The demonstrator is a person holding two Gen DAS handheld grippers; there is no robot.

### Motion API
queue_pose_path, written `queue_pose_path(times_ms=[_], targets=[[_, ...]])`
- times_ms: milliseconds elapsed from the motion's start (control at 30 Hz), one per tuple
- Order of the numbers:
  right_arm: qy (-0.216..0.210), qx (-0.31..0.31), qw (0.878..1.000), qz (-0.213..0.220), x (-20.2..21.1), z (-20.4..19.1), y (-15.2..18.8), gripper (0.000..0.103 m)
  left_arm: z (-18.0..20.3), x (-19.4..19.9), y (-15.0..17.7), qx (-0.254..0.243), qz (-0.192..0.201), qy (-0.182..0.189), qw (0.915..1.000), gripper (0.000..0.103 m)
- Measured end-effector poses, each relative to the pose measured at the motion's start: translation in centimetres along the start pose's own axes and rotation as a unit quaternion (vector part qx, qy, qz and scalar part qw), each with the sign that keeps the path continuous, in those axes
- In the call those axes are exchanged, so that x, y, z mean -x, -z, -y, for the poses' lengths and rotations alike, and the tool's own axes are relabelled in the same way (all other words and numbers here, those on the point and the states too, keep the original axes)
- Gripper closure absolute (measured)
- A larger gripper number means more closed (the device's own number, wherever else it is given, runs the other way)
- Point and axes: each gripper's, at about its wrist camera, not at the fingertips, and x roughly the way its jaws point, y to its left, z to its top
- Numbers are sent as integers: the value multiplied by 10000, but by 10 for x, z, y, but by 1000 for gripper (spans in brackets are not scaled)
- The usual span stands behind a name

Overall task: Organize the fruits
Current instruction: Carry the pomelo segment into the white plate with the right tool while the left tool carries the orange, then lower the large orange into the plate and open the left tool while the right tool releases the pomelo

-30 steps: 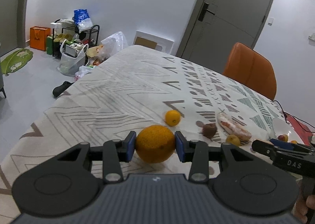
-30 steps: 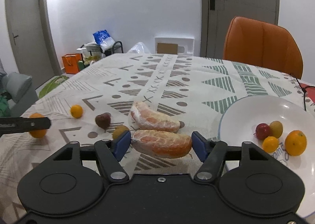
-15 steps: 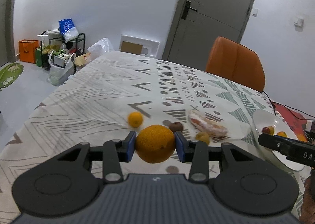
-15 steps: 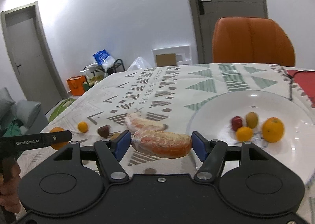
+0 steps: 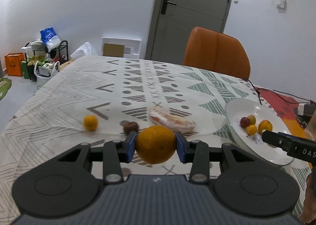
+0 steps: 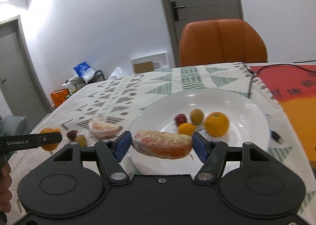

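The near half of the white plate (image 6: pixel 246 106) is bare, so there is room to come in over its near rim; four small fruits (image 6: pixel 197 124) crowd its middle. A black cable (image 6: pixel 250 84) trails across the table (image 5: pixel 69 94) past the plate's far rim, and a small plug (image 6: pixel 276 137) lies at its right edge. On the cloth left of the plate, a pomelo wedge (image 5: pixel 171 120), a brown fruit (image 5: pixel 130 127) and a small orange (image 5: pixel 90 122) stand in a row near the front edge. The table's far half lies open up to the orange chair (image 5: pixel 215 53).
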Motion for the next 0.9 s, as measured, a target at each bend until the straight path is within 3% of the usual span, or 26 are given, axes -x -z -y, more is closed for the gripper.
queue_pose_path(times_ms=[367, 467, 633, 900], targets=[[575, -326, 9975, 242, 13, 40, 5, 38, 44, -13, -5, -446, -100, 448, 9980, 62], [673, -337, 9964, 401, 19, 46, 7, 31, 58, -17, -11, -608, -115, 540, 9966, 62], [567, -483, 9947, 703, 33, 53, 11, 22, 93, -22, -13, -997, -120, 765, 9920, 62], [504, -587, 9947, 673, 41, 62, 18, 22, 124, -36, -7, -1232, -277, 997, 9870, 62]])
